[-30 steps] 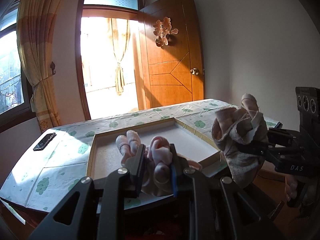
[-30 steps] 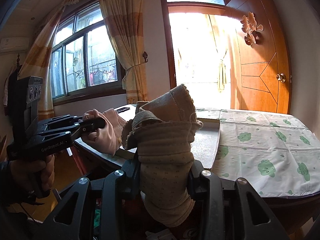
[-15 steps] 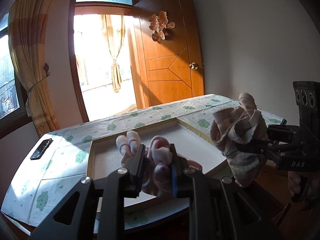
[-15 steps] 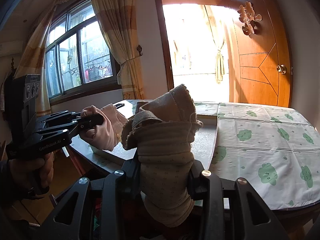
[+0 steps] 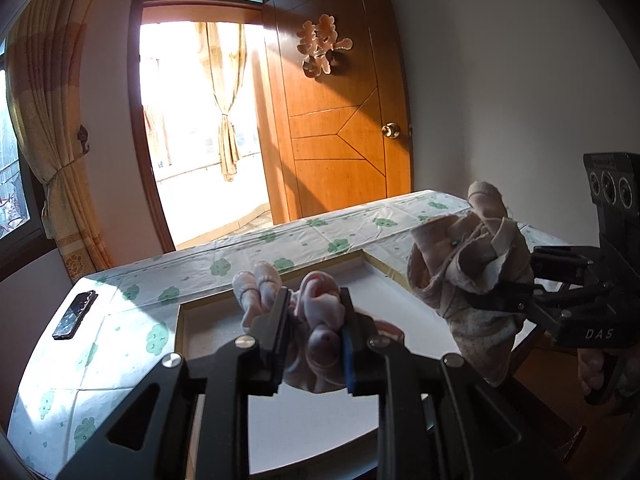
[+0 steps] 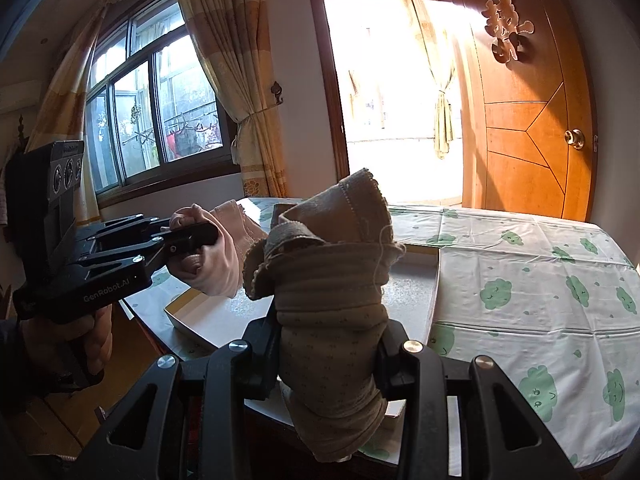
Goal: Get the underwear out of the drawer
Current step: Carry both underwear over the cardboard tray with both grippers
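Note:
My left gripper [image 5: 314, 320] is shut on a bunched pale pink underwear [image 5: 320, 312], held over the near edge of a shallow white tray [image 5: 216, 320]. In the right wrist view that left gripper [image 6: 200, 240] shows at the left with the pink underwear [image 6: 218, 268] hanging from it. My right gripper [image 6: 328, 340] is shut on a rolled beige dotted underwear [image 6: 328, 280]. The left wrist view shows the right gripper [image 5: 480, 304] and its beige underwear [image 5: 468, 264] to the right of the tray. No drawer is in view.
The tray [image 6: 416, 288] lies on a table with a white, green-patterned cloth [image 6: 520, 280]. A dark phone [image 5: 75, 314] lies at the table's left corner. Behind stand an open wooden door [image 5: 340, 140], a bright doorway and a curtained window [image 6: 160, 120]. A hand [image 6: 80, 336] grips the left handle.
Both grippers have moved forward and a little up toward the table; the tray now sits closer and lower in view. Each keeps the same hold on its underwear.

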{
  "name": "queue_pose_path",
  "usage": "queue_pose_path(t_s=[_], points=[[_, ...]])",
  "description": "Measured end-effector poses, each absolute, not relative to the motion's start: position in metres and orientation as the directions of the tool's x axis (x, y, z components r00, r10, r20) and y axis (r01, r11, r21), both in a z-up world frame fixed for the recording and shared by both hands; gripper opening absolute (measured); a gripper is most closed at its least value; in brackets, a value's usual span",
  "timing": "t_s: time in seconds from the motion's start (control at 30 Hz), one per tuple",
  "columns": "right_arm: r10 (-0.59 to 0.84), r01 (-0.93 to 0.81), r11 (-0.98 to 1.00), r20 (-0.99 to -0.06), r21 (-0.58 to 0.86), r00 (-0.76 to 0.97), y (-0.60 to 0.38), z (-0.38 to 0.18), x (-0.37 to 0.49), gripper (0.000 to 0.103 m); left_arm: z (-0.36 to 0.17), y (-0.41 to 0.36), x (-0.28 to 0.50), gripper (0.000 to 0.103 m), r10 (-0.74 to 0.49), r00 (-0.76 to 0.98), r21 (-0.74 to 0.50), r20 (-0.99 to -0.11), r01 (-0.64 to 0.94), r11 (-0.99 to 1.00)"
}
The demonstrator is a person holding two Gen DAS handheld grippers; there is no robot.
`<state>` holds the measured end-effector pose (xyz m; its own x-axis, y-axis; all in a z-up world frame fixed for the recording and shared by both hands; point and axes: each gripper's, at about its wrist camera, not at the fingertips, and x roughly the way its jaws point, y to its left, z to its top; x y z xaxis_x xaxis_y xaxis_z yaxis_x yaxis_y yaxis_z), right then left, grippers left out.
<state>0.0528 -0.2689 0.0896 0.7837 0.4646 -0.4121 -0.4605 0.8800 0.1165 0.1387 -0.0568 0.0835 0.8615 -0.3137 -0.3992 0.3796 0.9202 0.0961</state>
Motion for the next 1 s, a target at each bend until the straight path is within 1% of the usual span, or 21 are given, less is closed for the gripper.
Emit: queue_pose_path(t_s=[0.37,0.53,0.77,1.0], points=[[0.474,-0.468,0.874,-0.441,0.129,0.762,-0.261,0.113,0.094,0.039,0.082,-0.063,0.179,0.02,-0.3,0.843,0.099,-0.446,0.379,0.92],[0.451,-0.445,0.885,-0.498,0.138,0.741,-0.256,0.11,0.124,0.039,0.074,-0.071,0.202,0.02,-0.299,0.819,0.08,-0.49,0.384,0.92],[0.439,-0.401,0.894,-0.576,0.2,0.69,-0.258,0.091,0.174,0.039,0.059,-0.075,0.242,0.02,-0.291,0.772,0.045,-0.565,0.382,0.923],[0.412,-0.361,0.907,-0.63,0.217,0.658,-0.259,0.08,0.215,0.039,0.055,-0.083,0.274,0.02,-0.275,0.754,0.042,-0.596,0.371,0.928]])
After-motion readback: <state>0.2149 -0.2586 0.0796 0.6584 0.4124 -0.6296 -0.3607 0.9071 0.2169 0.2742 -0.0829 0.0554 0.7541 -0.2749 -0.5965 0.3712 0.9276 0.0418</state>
